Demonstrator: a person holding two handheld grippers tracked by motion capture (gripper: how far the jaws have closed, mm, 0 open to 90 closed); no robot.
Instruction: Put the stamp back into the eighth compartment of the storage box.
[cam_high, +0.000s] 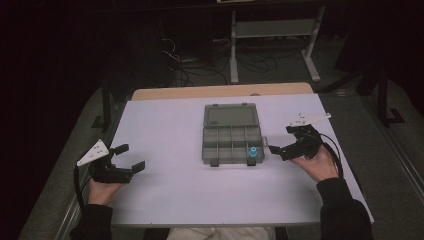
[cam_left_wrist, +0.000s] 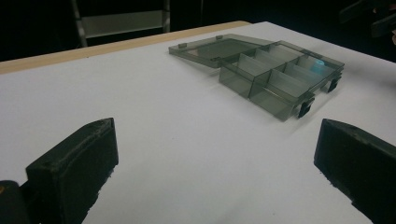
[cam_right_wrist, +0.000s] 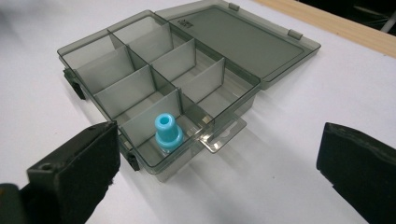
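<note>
Box (cam_high: 231, 141) sat near table (cam_high: 165, 195) centre, a clear grey compartment case, lid (cam_high: 230, 115) flipped fully open and lying flat at 12 o'clock of the tray. Tray was split into two rows of small cells. Blue plug (cam_high: 253, 152) stood upright in the corner cell at 4 o'clock of the box, front row, right end. The other cells looked bare. Two dark latches stuck out of the front wall at 6 o'clock.

Right gripper (cam_high: 282, 143) was at 3 o'clock of the box, just beside the clear tab on its right wall, not touching it as far as the high view showed. Jaws were spread wide, nothing between them. In the right gripper view the blue plug (cam_right_wrist: 167, 132) sat between the two jaw tips, ahead of them, inside the box (cam_right_wrist: 159, 84), lid (cam_right_wrist: 243, 42) beyond at 1 o'clock.

Left gripper (cam_high: 131, 157) was at 9 o'clock, well apart from the box, low over the bare table. Jaws were wide apart too, holding nothing. Left gripper view had the box (cam_left_wrist: 275, 77) far ahead at 1 o'clock, a blue glint of the plug (cam_left_wrist: 318, 65) in its far cell, white table (cam_left_wrist: 187, 154) between the jaws.

Hands came in from 6 o'clock, dark sleeves on both.
</note>
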